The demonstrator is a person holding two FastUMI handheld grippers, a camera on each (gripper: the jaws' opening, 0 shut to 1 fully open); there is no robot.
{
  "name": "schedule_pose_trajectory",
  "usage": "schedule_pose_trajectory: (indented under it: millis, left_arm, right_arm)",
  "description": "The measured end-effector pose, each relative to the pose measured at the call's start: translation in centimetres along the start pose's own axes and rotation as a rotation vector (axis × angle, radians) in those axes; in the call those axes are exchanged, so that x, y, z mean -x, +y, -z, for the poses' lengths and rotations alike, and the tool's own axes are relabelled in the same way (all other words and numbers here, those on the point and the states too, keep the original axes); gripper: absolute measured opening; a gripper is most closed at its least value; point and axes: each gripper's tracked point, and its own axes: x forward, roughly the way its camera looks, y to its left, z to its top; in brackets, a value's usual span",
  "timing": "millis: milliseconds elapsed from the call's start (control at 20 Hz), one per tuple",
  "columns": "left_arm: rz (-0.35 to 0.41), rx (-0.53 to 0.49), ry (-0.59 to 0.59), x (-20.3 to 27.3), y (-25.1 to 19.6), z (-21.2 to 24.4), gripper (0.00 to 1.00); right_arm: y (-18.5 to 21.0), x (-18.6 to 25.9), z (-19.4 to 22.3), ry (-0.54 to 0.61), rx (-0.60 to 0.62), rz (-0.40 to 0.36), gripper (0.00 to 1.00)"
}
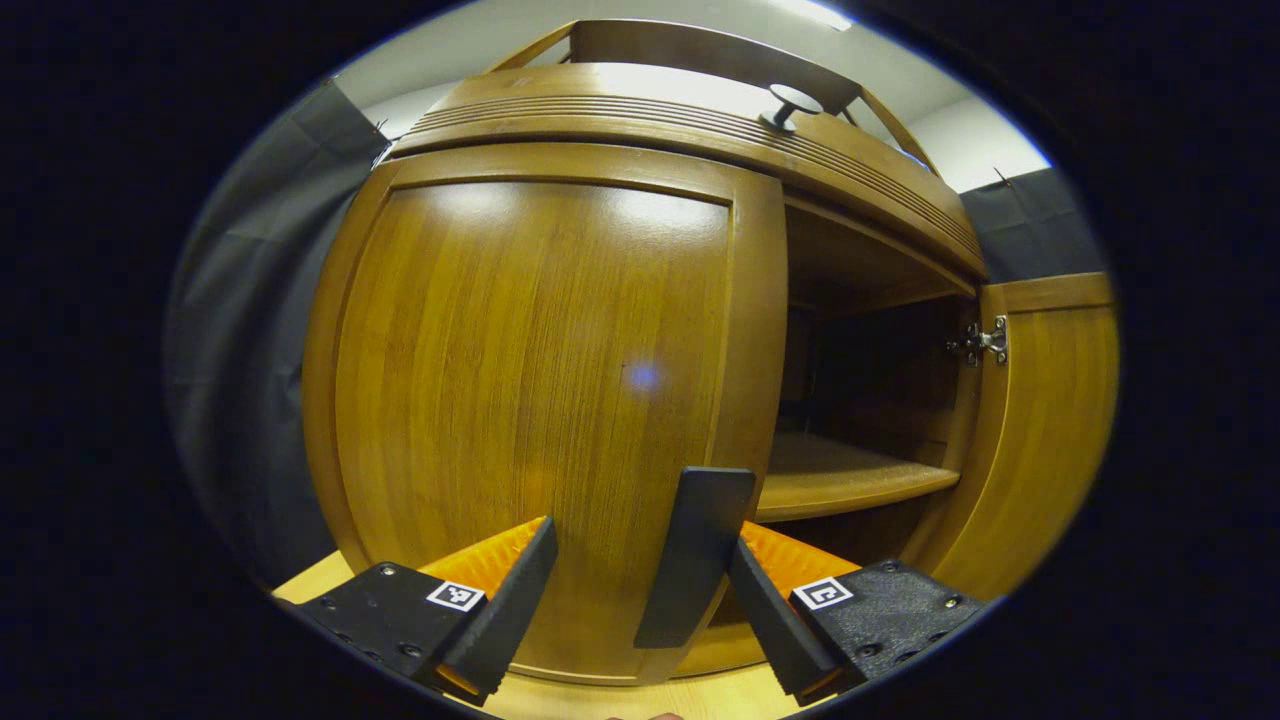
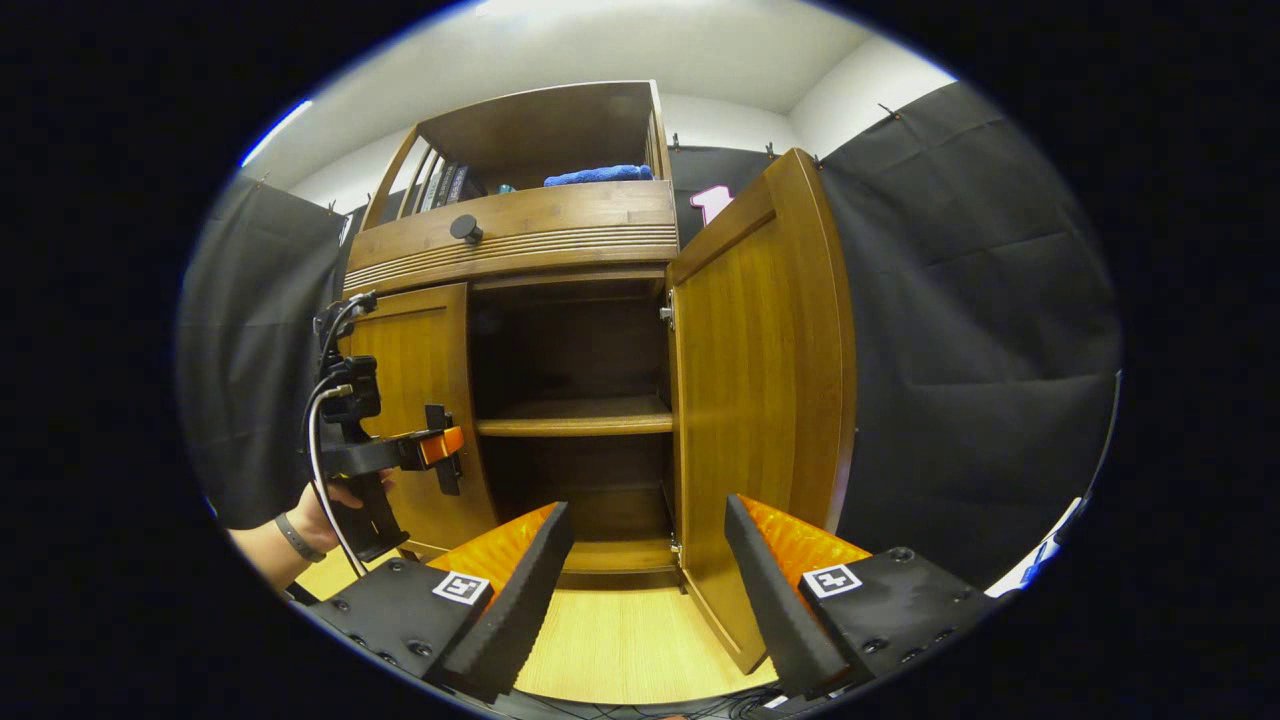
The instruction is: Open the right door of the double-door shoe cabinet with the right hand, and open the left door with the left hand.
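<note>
Left tongs [image 1: 620,590] spread wide, close before the closed left brown wooden cabinet door [image 1: 540,400], its black upright handle [image 1: 695,555] between the fingers, right tongs [image 2: 650,580] wide and empty, right wooden door [image 2: 760,400] swung open, dark shelved interior [image 2: 575,415] hard to make out, no readable writing.

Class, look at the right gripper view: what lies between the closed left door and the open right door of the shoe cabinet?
The open cabinet interior, with one wooden shelf across it, between the left door and right door.
</note>
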Motion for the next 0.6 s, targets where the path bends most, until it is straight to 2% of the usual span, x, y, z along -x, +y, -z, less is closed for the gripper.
schedule_pose_trajectory:
  millis: [50,100,150,250,350,450,500,550,600]
  left_arm:
    - [0.021,-0.015,-0.006,0.1,-0.5,0.1,0.97]
    - [0.076,-0.031,-0.017,0.4,-1.8,0.1,0.94]
    - [0.124,-0.042,-0.021,0.4,-3.1,0.2,0.75]
    - [0.108,-0.066,-0.026,0.2,-3.1,0.2,0.36]
    - [0.094,-0.070,-0.022,0.4,-3.0,0.2,0.29]
    - [0.090,-0.078,0.002,0.8,-3.0,0.2,0.28]
    - [0.086,-0.092,0.009,1.3,-2.9,0.1,0.28]
    - [0.088,-0.106,0.011,2.1,-2.9,0.0,0.28]
    - [0.090,-0.114,0.010,3.3,-2.9,-0.1,0.28]
  right_arm:
    - [0.1,0.0,0.0,-0.001,-0.003,-0.001,0.98]
    - [0.0,0.1,0.1,0.000,-0.009,-0.002,0.98]
    - [-0.1,0.2,0.2,0.003,-0.015,-0.002,0.98]
    - [0.0,0.2,0.3,0.003,-0.022,-0.006,1.00]
    - [0.1,0.1,0.2,-0.004,-0.022,-0.004,1.00]
    - [0.2,-0.2,0.1,-0.009,-0.018,-0.005,0.94]
    - [0.3,-0.1,0.0,-0.011,-0.015,-0.010,0.94]
    - [0.4,-0.2,-0.1,-0.012,-0.011,-0.016,0.99]
    - [0.6,-0.3,-0.1,-0.014,-0.005,-0.020,1.00]
